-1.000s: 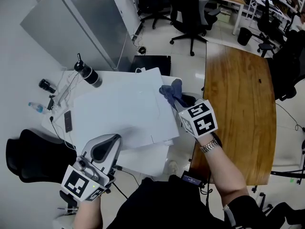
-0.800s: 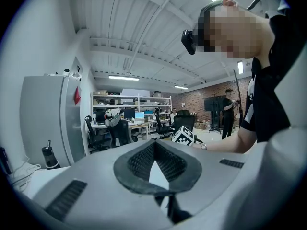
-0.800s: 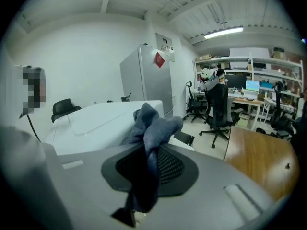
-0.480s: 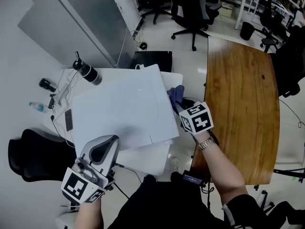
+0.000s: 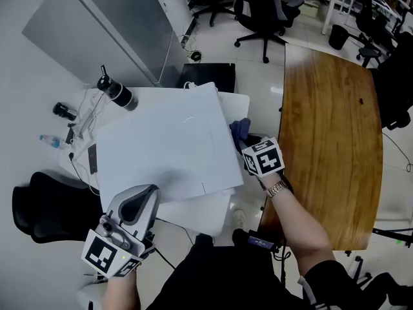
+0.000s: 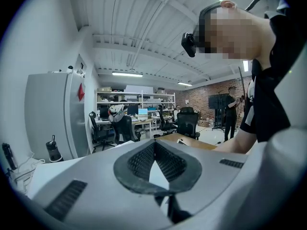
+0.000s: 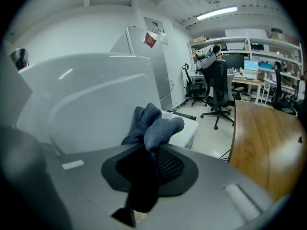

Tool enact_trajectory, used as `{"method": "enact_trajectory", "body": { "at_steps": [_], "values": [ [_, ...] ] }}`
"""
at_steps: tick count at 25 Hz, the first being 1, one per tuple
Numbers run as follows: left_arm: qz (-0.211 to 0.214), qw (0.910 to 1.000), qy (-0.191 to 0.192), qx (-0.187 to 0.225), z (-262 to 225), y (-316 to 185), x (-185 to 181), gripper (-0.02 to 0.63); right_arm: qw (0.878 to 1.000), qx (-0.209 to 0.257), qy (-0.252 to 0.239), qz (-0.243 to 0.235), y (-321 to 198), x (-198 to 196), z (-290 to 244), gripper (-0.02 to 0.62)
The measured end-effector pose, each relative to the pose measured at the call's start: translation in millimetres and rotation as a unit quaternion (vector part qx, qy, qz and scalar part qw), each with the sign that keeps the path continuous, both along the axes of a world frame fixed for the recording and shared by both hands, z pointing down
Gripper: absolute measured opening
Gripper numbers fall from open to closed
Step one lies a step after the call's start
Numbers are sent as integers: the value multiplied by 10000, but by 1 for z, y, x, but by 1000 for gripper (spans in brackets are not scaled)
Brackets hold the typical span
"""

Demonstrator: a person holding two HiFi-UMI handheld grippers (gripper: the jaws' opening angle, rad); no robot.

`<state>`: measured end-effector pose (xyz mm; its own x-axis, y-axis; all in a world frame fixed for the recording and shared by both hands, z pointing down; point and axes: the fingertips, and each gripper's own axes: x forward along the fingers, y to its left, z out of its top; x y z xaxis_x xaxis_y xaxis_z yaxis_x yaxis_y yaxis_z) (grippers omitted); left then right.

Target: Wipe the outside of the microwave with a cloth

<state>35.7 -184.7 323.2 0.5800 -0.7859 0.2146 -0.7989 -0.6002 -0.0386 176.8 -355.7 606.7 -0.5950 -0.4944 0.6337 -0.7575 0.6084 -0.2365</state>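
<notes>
Right hand-held gripper (image 7: 148, 153) clenched on the blue cloth (image 7: 154, 122), bunched at the microwave (image 5: 166, 146) right side wall, side-wipe step probably underway, next needs pressing in and dragging along the wall; left hand-held gripper (image 6: 153, 145) closed, empty, near the front.

the right gripper (image 5: 248, 142) has come down along the right side of the microwave (image 5: 168, 144). a second ago its cloth (image 5: 240, 128) lapped up over the right edge of the microwave's top, bunched partly on the white panel. now the cloth is off the top and sits lower, against the right wall just below that edge, and less of it shows. the gripper's marker cube has drawn in closer to that edge.
</notes>
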Motion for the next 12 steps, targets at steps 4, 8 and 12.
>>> {"method": "enact_trajectory", "body": {
  "at_steps": [4,8,12],
  "values": [
    [-78,10000,-18,-32,2,1,-3,5,9999,-146,24,2,-1,0,16,64],
    [-155,9999,-31,-53,4,4,-5,5,9996,-281,91,3,-2,0,28,64],
    [-261,9996,-61,-79,4,10,-9,5,9991,-373,201,6,-1,1,39,64]
  ]
}}
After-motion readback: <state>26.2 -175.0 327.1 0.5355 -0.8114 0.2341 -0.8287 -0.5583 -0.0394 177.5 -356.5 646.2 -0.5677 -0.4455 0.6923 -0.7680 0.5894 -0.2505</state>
